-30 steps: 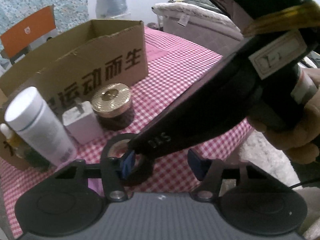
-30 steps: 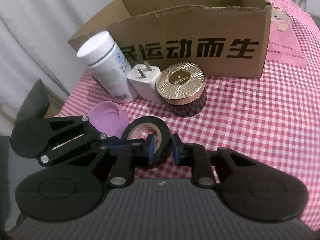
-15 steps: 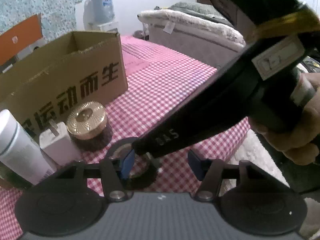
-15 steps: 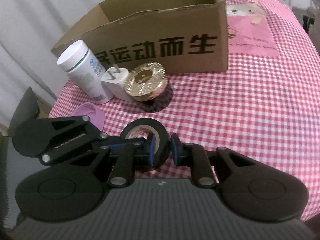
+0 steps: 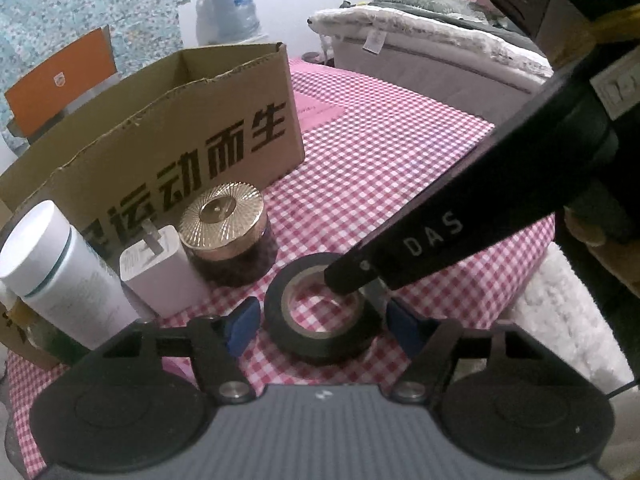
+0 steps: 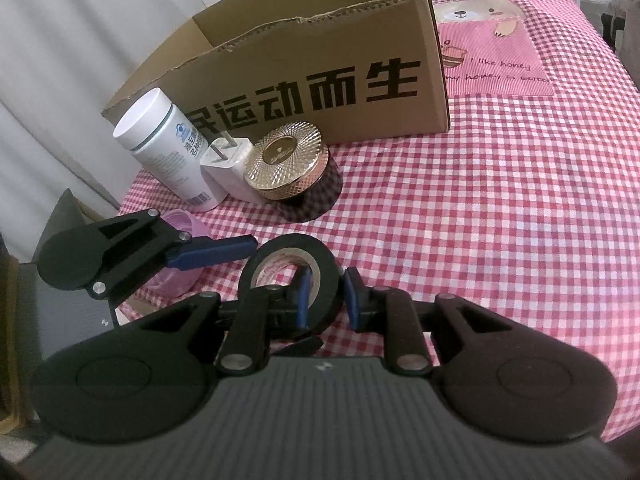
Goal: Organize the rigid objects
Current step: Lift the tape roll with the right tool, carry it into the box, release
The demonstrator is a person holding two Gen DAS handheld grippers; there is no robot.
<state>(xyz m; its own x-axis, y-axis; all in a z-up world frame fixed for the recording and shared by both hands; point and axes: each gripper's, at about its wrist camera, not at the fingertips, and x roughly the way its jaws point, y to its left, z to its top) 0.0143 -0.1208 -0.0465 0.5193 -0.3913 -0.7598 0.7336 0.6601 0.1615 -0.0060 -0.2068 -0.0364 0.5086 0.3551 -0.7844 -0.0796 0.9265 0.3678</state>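
- Here, the black roll of electrical tape is at the near edge of the round table with the pink-and-white checked cloth, and it looks tilted rather than flat.
- The right gripper holds this roll: its two blue pads are close together and pinch the wall of the ring, one pad inside the hole and one pad outside.
- The left gripper is around the same roll, but its blue fingers stand apart from the tape on both sides; its jaws have just been opening, and the roll is between them without contact.
- In the left wrist view the dark finger of the right gripper comes from the upper right and its tip reaches into the hole of the tape.
- Behind the tape, a round jar with a ribbed gold lid, a white wall charger with two metal prongs and a white cylindrical bottle with a printed label stand just beside each other in a row.
- Behind this row stands an open brown cardboard box with big black characters on its front.
- A pale purple round thing lies at the table's edge under the left gripper; its shape is mostly hidden.
- A person's hand is partly visible at the right, on the handle of the right gripper.
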